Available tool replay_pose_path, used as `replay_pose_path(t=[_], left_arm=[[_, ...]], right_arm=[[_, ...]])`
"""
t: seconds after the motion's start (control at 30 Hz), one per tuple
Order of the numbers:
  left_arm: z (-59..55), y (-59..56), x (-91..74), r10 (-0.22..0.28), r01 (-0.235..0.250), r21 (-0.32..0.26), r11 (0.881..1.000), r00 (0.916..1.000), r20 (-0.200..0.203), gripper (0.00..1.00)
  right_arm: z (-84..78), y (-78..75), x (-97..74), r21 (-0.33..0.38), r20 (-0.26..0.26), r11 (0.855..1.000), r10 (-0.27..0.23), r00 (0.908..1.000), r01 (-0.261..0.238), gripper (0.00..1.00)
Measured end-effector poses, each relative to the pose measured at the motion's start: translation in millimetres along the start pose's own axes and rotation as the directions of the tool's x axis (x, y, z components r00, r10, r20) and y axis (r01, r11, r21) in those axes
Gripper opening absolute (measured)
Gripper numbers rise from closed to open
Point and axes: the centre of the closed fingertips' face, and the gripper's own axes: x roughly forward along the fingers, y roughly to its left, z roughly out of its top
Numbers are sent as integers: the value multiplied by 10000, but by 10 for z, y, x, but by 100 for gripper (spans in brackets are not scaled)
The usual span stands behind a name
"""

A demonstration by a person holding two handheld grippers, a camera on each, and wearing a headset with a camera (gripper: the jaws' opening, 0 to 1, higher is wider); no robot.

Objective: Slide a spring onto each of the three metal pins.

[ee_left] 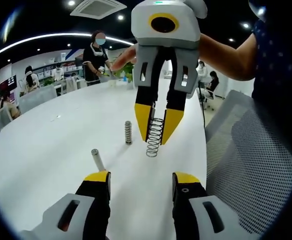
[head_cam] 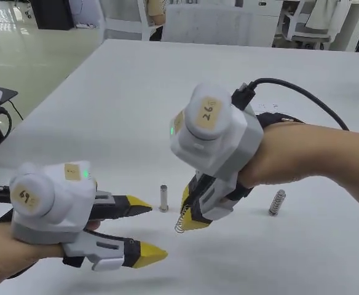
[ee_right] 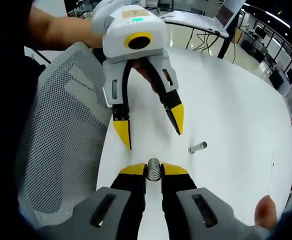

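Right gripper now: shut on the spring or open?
Shut. The right gripper has both yellow tips pressed against the spring; from the left gripper view, the spring hangs between those tips.

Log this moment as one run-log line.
right claw: shut on spring | left claw: open, empty | pin: upright, bare | second spring: upright on table

L tool (head_cam: 157,231) low, jaws wide apart, R tool (head_cam: 190,213) angled down, jaws pinching spring (head_cam: 180,224)
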Motion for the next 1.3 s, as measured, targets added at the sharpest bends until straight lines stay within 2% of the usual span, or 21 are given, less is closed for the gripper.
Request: replay_pose_path(t=[0.47,0.77,1.0,1.3], left_arm=[[-75,44,-76,577,-570,-450,9974,9982,155,55],[-147,86,-138,999,-978,-778,9922,9947,235,60],[-171,102,-180,1247,-1214,-955,9880,9917,299,62],[-170,80,-201,1319,-1280,-958,9871,9907,349,62]], right_arm=[[-2,-39,-29,-66,-128,10000,-55,9999,54,9],[15,-122,-52,-98,-166,9999,-142,9998,140,9],[47,-227,-63,-154,-212,9997,-218,9995,215,9],[103,-435,-98,-255,-317,9986,-473,9984,465,9]])
